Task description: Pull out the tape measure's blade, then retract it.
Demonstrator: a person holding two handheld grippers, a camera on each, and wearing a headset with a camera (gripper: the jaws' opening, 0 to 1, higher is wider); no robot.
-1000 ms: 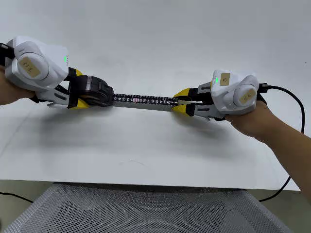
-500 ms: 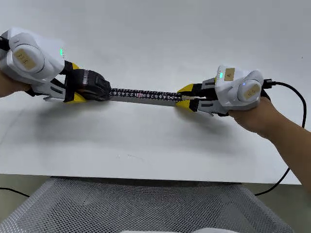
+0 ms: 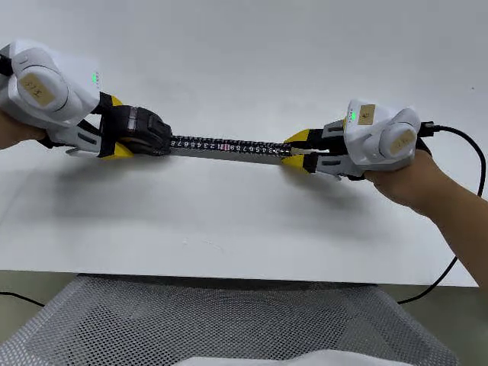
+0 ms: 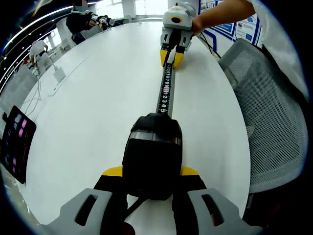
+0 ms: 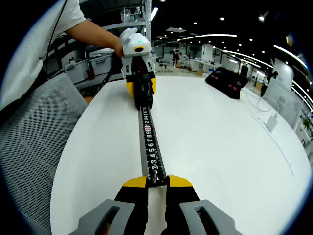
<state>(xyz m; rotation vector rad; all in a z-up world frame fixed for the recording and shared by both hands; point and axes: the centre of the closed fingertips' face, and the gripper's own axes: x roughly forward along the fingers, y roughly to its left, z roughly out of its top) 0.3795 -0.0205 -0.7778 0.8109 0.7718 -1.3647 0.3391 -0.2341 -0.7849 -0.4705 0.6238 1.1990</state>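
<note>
Above table (image 3: 229,221), left gripper (image 3: 116,128) is clamping tape measure (image 3: 143,130), right gripper (image 3: 297,149) pinching blade (image 3: 225,145): likely pull-out step; next, guided retraction.

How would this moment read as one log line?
left gripper: shut on tape measure | right gripper: shut on blade tip | blade: extended, straight, over table

The tape measure (image 3: 141,130) is black, its blade (image 3: 229,145) white-numbered black, the table (image 3: 244,61) white.
</note>
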